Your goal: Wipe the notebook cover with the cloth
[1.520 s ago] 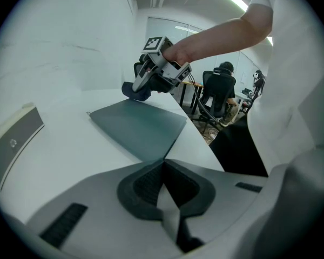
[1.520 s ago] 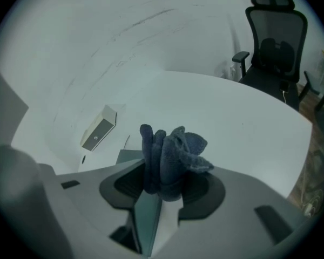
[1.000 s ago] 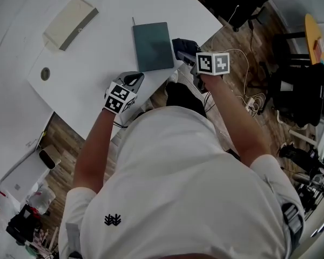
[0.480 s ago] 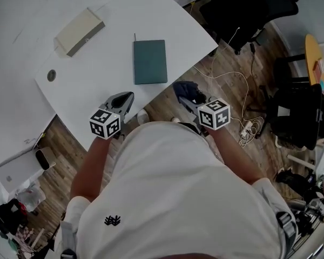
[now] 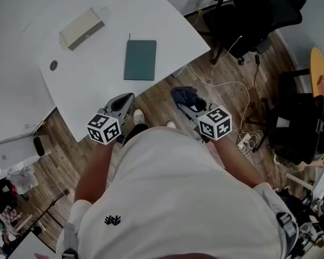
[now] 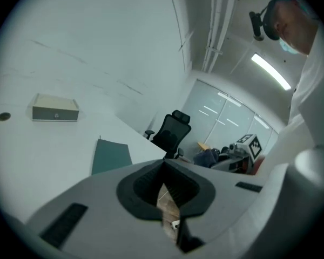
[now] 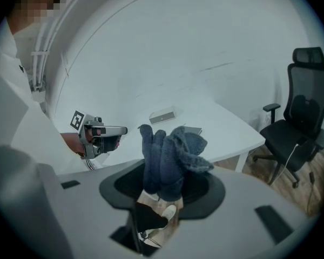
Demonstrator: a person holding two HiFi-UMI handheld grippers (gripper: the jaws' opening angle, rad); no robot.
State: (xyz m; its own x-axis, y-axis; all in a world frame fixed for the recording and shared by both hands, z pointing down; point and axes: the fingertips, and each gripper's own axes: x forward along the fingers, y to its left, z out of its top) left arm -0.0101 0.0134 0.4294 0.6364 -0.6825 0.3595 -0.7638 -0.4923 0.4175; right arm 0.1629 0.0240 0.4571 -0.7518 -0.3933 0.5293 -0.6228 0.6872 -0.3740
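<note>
Well off the notebook (image 5: 140, 60), R gripper (image 5: 186, 103) fingers pinching dark cloth (image 5: 182, 94), L gripper (image 5: 125, 100) fingers pressed together.

Tabletop (image 5: 97, 88) open rd notebook (image 5: 140, 60); box (image 5: 81, 28) well apart, far side

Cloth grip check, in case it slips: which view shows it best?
The right gripper view: the cloth fills its centre, pinched between the tongs. The head view shows a small dark bundle; the left gripper view, a distant lump.

The white desk (image 5: 97, 85) before me carries a dark green notebook (image 5: 140, 60) lying flat near its near edge, a beige box (image 5: 81, 28) farther back, and a small round cap (image 5: 54, 65) by the left edge.
</note>
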